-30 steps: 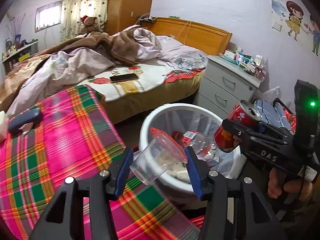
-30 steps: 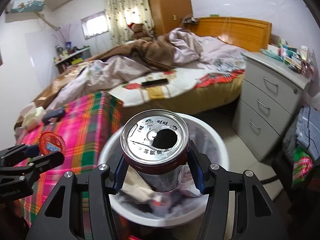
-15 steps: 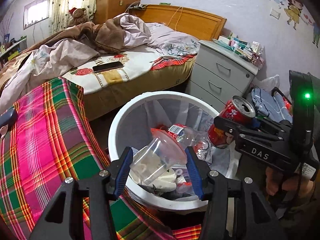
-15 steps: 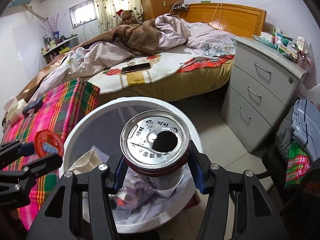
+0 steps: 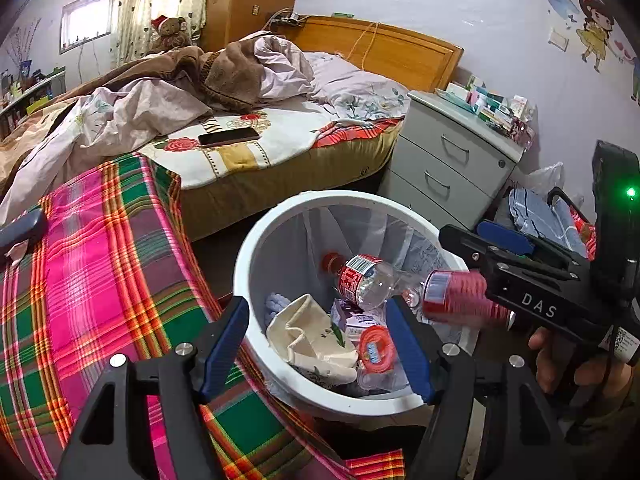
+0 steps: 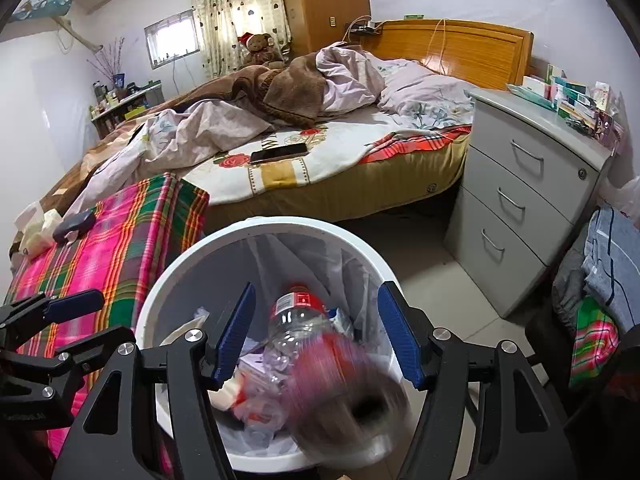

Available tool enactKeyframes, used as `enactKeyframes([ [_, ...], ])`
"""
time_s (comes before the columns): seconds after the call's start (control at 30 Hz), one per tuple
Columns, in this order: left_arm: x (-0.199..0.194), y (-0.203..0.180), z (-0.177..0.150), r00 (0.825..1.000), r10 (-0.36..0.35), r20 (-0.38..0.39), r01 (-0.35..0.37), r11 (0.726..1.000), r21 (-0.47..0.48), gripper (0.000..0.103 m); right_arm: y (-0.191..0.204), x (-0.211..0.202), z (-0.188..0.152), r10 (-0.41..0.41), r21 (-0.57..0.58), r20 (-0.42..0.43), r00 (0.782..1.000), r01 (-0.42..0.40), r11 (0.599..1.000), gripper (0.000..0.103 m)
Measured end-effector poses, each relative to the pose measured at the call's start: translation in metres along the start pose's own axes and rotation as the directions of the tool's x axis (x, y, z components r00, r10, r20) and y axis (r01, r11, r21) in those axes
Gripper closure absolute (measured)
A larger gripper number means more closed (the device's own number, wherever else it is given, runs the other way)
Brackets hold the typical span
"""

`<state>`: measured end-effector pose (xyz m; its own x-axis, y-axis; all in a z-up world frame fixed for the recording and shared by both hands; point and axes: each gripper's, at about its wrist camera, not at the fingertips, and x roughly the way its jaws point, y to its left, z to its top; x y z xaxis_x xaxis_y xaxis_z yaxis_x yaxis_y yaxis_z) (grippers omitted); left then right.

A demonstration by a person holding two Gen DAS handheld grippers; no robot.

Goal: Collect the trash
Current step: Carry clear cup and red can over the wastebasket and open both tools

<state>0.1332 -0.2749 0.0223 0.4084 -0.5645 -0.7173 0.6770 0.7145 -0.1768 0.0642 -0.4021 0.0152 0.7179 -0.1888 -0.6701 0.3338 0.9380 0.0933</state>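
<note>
A white trash bin (image 5: 256, 248) with a liner stands on the floor; it also shows in the right wrist view (image 6: 168, 280). My left gripper (image 5: 316, 344) is open and empty above the bin's near rim. The clear plastic cup with a red lid (image 5: 376, 350) lies inside among a plastic bottle (image 5: 364, 278) and crumpled paper (image 5: 312, 336). My right gripper (image 6: 316, 340) is open over the bin. The red can (image 6: 344, 396) is blurred, falling below its fingers; it also shows in the left wrist view (image 5: 460, 296).
A pink-green plaid cloth (image 5: 92, 280) covers the surface left of the bin. An unmade bed (image 5: 248, 128) with a phone (image 5: 228, 137) lies behind. A grey drawer cabinet (image 5: 448, 168) stands to the right, with clothes bags (image 6: 600, 280) beside it.
Both grippers opened. The cup dropped from the left gripper into the bin. The can left the right gripper and is falling toward the bin.
</note>
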Motion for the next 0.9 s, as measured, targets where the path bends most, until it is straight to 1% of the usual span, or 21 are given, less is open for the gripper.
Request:
enactKeyframes([
  [0.13,-0.010,0.002,-0.001,1.000,0.009,0.022,-0.009,1.000,-0.006,0.030,0.002,-0.007,0.002,0.012,0.011,0.021,1.000,-0.012,1.000,0.038],
  [0.3,-0.020,0.004,-0.006,0.999,0.033,0.037,-0.033,0.999,-0.016,0.029,0.006,-0.013,0.000,0.007,0.013,0.027,1.000,-0.007,1.000,0.038],
  [0.47,-0.031,0.003,-0.014,0.997,0.054,0.049,-0.053,0.998,-0.015,0.029,0.016,-0.022,-0.008,0.011,0.001,0.040,0.999,-0.011,1.000,0.038],
  [0.57,-0.039,0.004,-0.019,0.996,0.063,0.061,-0.062,0.998,-0.019,0.029,0.018,-0.028,-0.012,0.014,0.014,0.050,0.999,-0.015,1.000,0.038],
  [0.63,-0.048,0.004,-0.023,0.994,0.081,0.077,-0.079,0.997,-0.023,0.029,0.020,-0.034,-0.014,0.024,0.024,0.061,0.998,-0.026,0.999,0.038],
  [0.9,-0.079,0.006,-0.042,0.986,0.105,0.128,-0.100,0.994,-0.044,0.029,0.034,-0.059,-0.029,0.048,0.024,0.105,0.993,-0.051,0.998,0.038],
])
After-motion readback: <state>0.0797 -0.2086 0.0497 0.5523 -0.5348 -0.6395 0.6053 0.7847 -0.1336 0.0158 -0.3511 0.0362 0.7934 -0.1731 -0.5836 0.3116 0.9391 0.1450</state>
